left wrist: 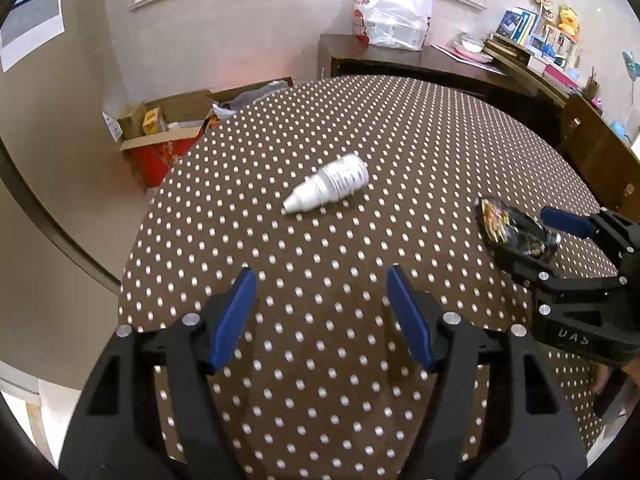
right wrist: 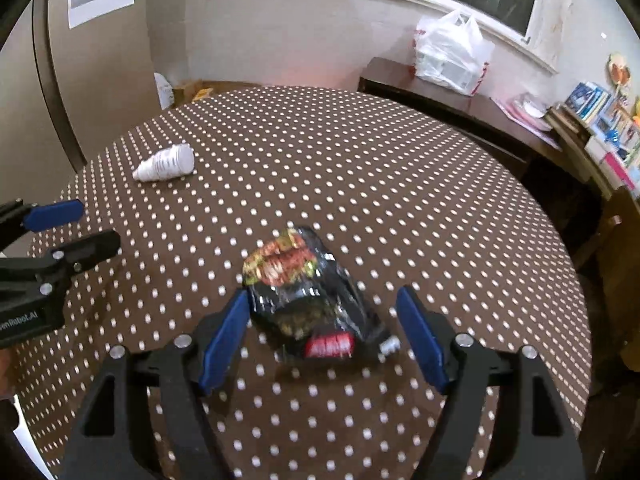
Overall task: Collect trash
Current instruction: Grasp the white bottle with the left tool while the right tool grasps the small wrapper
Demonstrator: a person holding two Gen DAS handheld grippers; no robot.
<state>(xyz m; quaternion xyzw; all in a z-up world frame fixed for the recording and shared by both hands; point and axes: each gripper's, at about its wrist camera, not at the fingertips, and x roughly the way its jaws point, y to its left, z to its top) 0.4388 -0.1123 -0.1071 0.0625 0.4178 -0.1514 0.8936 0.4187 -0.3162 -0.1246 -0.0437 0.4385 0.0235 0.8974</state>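
Note:
A white plastic bottle [left wrist: 328,184] [right wrist: 164,166] lies on its side on the brown polka-dot table [left wrist: 400,120] [right wrist: 360,160]. My left gripper [left wrist: 320,276] [right wrist: 100,222] hovers short of the bottle, open, with nothing between its fingers. A crumpled black snack wrapper [right wrist: 308,292] [left wrist: 508,228] with a colourful print lies on the cloth between the fingers of my right gripper [right wrist: 323,294] [left wrist: 520,236]. Its left pad [right wrist: 224,336] is at the wrapper's edge, and the right pad [right wrist: 424,336] stands apart from it. The right gripper is open.
An open cardboard box [left wrist: 160,136] of clutter stands on the floor beyond the table's far left edge. A white plastic bag [left wrist: 394,16] [right wrist: 452,56] rests on a dark wooden sideboard [left wrist: 420,60] behind the table. Books and toys [left wrist: 548,36] fill the shelf at right.

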